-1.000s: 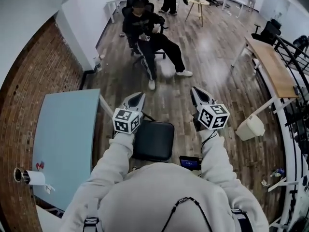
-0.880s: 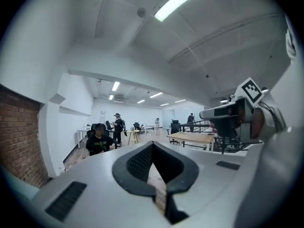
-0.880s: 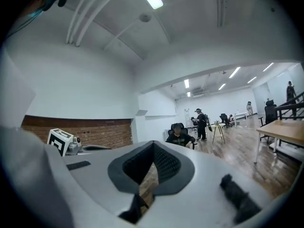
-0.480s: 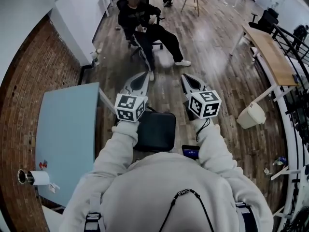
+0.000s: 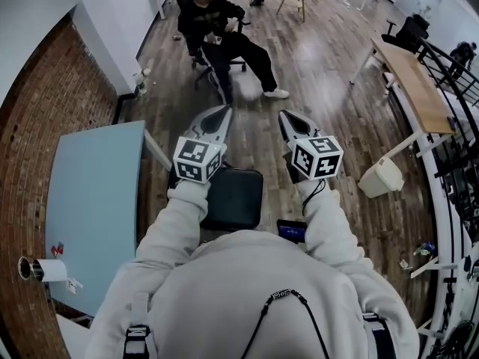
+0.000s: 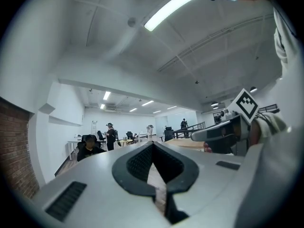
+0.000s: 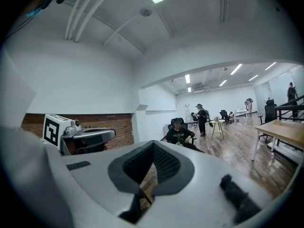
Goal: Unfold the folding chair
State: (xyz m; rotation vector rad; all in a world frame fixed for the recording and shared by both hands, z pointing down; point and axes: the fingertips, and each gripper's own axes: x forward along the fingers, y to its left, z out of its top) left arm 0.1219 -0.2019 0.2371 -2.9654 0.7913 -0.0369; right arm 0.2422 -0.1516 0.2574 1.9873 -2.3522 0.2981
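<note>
Head view, centre of frame: the left tongs [image 5: 221, 111] and the right tongs [image 5: 287, 117] are held side by side, both pointing toward the top of the frame, each carrying its marker cube at the rear.

Left tongs: jaws pressed together, tips meeting, nothing between them. Only the room shows beyond the tips in the left gripper view.

Right tongs: jaws likewise together and empty. Its own view shows the far room and the other tongs at the left edge.

The folding chair [image 5: 235, 197] stands on the wood floor [image 5: 329, 88] at lower centre, directly in front of the operator, its black seat facing up. The left marker cube overlaps the seat's upper left corner in the picture; contact between either tongs and the chair cannot be confirmed.

Surroundings:
- A pale blue tabletop [image 5: 93, 200] lies left of the chair.
- A paper roll [image 5: 46, 270] is at the tabletop's lower left edge.
- A brick wall [image 5: 37, 118] runs along the left.
- A small blue-lit device [image 5: 292, 230] is just right of the seat.
- A white bin [image 5: 380, 176] stands further right, below a wooden desk [image 5: 413, 81].
- A seated person [image 5: 217, 32] occupies an office chair at top centre.
</note>
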